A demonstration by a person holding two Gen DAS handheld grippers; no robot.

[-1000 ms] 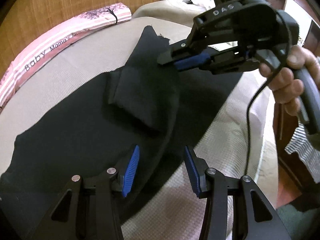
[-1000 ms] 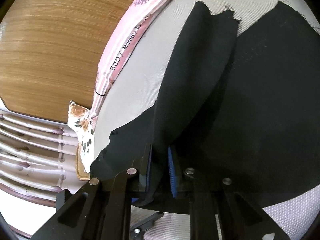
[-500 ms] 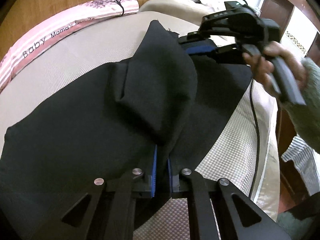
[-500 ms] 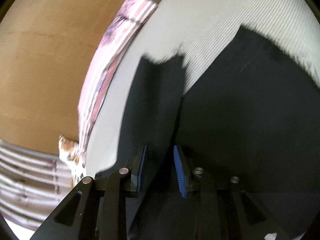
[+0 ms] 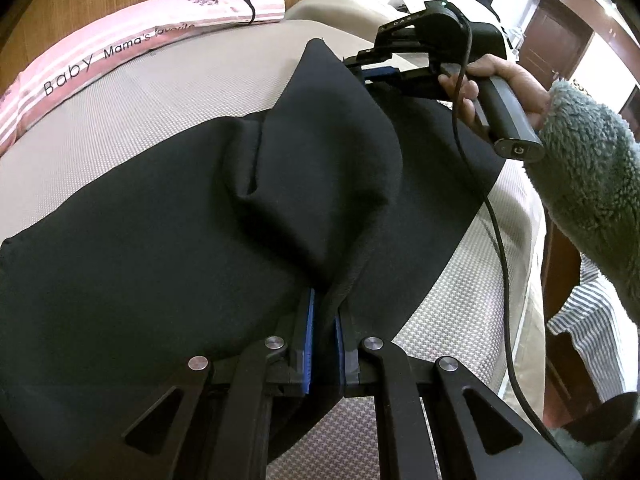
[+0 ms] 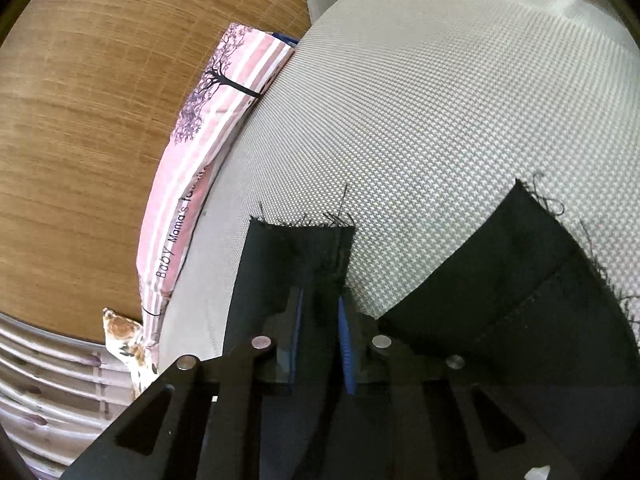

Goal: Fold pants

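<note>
Black pants (image 5: 168,248) lie spread on a beige woven mattress (image 5: 152,92). My left gripper (image 5: 324,320) is shut on a raised fold of the pants near their near edge. My right gripper (image 5: 372,74), held by a hand in a grey fleece sleeve, is shut on the frayed hem end of one leg and holds it up. In the right wrist view the right gripper (image 6: 320,320) pinches that hem (image 6: 304,240); the other leg (image 6: 520,288) lies flat to the right.
A pink striped roll printed "Baby Mama's favorite" (image 5: 132,40) lies along the far edge of the mattress against a wooden wall (image 6: 100,120). The mattress's right edge (image 5: 532,240) drops off, with striped cloth (image 5: 584,320) beyond it.
My left gripper has shut on the pants' fold and moved in. The right gripper has carried the leg's hem farther across, and its view now shows more bare mattress.
</note>
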